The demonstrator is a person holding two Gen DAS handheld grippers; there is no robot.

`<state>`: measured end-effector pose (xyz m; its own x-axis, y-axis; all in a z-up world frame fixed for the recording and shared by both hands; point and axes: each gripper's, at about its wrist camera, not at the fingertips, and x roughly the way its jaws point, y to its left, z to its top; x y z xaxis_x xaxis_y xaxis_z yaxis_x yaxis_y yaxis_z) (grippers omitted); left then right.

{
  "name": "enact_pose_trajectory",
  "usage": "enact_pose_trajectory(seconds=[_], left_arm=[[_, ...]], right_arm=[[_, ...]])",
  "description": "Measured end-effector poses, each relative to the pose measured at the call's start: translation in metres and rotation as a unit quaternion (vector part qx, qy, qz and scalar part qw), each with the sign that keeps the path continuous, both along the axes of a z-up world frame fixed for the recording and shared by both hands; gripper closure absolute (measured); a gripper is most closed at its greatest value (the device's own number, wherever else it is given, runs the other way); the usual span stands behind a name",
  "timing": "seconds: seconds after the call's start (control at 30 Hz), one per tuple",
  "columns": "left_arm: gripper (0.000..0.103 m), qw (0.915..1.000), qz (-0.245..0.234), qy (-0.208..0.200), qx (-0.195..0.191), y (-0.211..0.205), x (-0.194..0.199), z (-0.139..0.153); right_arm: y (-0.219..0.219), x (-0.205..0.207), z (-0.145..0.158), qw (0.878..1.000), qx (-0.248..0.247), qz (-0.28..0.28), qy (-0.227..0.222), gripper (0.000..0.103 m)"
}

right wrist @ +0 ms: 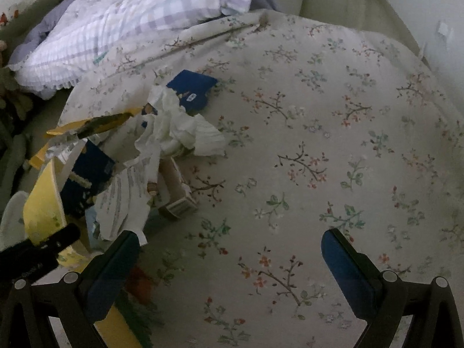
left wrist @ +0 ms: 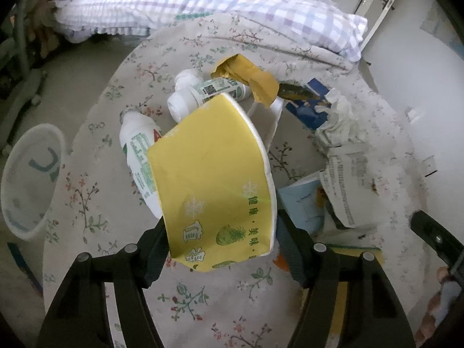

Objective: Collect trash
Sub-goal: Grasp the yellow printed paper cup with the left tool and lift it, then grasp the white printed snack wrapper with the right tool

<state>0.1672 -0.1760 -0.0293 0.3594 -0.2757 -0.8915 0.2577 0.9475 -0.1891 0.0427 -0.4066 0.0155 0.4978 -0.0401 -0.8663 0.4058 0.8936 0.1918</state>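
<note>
My left gripper (left wrist: 221, 246) is shut on a flattened yellow paper cup (left wrist: 214, 174) and holds it above the floral bedspread (left wrist: 87, 191). Beyond it lie two white plastic bottles (left wrist: 139, 156) (left wrist: 200, 92), a crumpled yellow-brown paper (left wrist: 249, 72), a blue packet (left wrist: 313, 101), crumpled white tissue (left wrist: 339, 121) and printed paper (left wrist: 351, 179). My right gripper (right wrist: 230, 249) is open and empty over the bedspread (right wrist: 319, 145), right of the tissue (right wrist: 179, 127), printed paper (right wrist: 124, 197), a blue packet (right wrist: 191, 87) and a small carton (right wrist: 177, 197). The yellow cup (right wrist: 43, 206) shows at the left.
A white plastic bin (left wrist: 29, 179) stands on the floor left of the bed. A checked pillow (left wrist: 203, 3) (right wrist: 130, 20) lies at the head of the bed. A white wall (left wrist: 420, 58) runs along the right side.
</note>
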Motion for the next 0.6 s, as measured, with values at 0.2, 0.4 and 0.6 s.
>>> enact_pose_trajectory(seconds=[0.2,0.4,0.6], left_arm=[[0.033,0.9997,-0.006,-0.009,-0.024,0.018,-0.009,0.017],[0.033,0.9991,-0.004,-0.019,-0.037,0.042,-0.016,0.029],[0.033,0.9989,0.001,-0.033,-0.035,0.067,-0.024,0.037]], right_arm=[[0.006,0.013,0.000,1.000,0.004,0.008,-0.006,0.000],[0.023,0.033,-0.002,1.000,0.005,0.030,-0.006,0.001],[0.045,0.050,-0.008,0.998,0.012,0.059,-0.003,0.002]])
